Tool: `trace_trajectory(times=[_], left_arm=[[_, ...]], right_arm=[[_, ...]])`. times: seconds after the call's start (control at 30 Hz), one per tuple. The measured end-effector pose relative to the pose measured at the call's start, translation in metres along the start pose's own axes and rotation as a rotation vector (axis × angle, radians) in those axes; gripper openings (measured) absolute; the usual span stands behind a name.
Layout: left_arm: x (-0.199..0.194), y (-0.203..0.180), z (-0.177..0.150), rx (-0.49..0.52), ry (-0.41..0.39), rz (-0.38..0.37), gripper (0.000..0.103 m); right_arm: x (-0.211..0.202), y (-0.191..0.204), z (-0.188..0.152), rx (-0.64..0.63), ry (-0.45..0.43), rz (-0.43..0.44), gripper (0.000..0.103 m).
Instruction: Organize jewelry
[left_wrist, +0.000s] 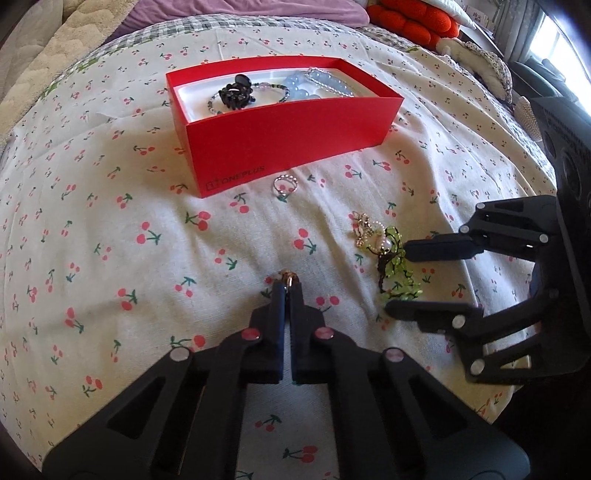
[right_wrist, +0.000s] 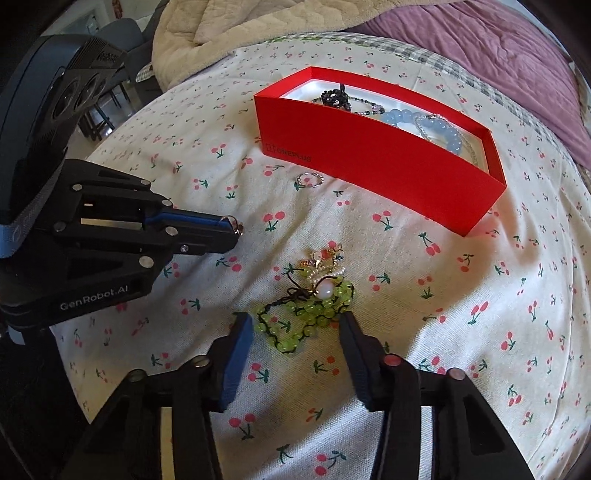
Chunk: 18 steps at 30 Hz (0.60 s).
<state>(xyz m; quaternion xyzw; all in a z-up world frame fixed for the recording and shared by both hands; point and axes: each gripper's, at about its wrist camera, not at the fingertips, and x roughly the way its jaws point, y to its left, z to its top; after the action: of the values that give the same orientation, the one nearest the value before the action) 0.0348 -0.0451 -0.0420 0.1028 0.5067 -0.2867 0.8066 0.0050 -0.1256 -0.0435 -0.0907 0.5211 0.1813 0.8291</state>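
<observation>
Already the left tool (left_wrist: 287, 282) is pinching a small, slippery gold ring (right_wrist: 236, 227) mid-bed; the right tool (right_wrist: 297, 325) is straddling, unclenched, the limp green bead bracelet (right_wrist: 306, 314), best gripped across its strand.

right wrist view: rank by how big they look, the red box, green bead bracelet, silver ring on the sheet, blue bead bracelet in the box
1. red box
2. green bead bracelet, though it lies nearest the camera
3. blue bead bracelet, partly hidden by the box wall, so unsure against the green one
4. silver ring
</observation>
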Motion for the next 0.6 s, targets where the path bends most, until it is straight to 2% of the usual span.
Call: trace_trajectory(times=[0.13,0.17,0.37,0.6], left_arm=[[-0.002,0.003,-0.001,-0.014,0.001,0.002,0.003],[-0.003,0.005,-0.001,-0.018,0.001,0.003,0.003],[-0.007,0.009,0.001,-0.031,-0.005,0.010,0.003],[-0.018,0.013,0.007,-0.049,-0.035,0.005,0.003]], right_arm=[[-0.001,-0.003,0.000,-0.004,0.014,0.001,0.014],[-0.003,-0.005,-0.002,-0.005,0.015,-0.006,0.012],[-0.019,-0.012,-0.007,0.005,-0.005,-0.023,0.011],[-0.050,-0.025,-0.005,0.045,-0.082,-0.039,0.011]])
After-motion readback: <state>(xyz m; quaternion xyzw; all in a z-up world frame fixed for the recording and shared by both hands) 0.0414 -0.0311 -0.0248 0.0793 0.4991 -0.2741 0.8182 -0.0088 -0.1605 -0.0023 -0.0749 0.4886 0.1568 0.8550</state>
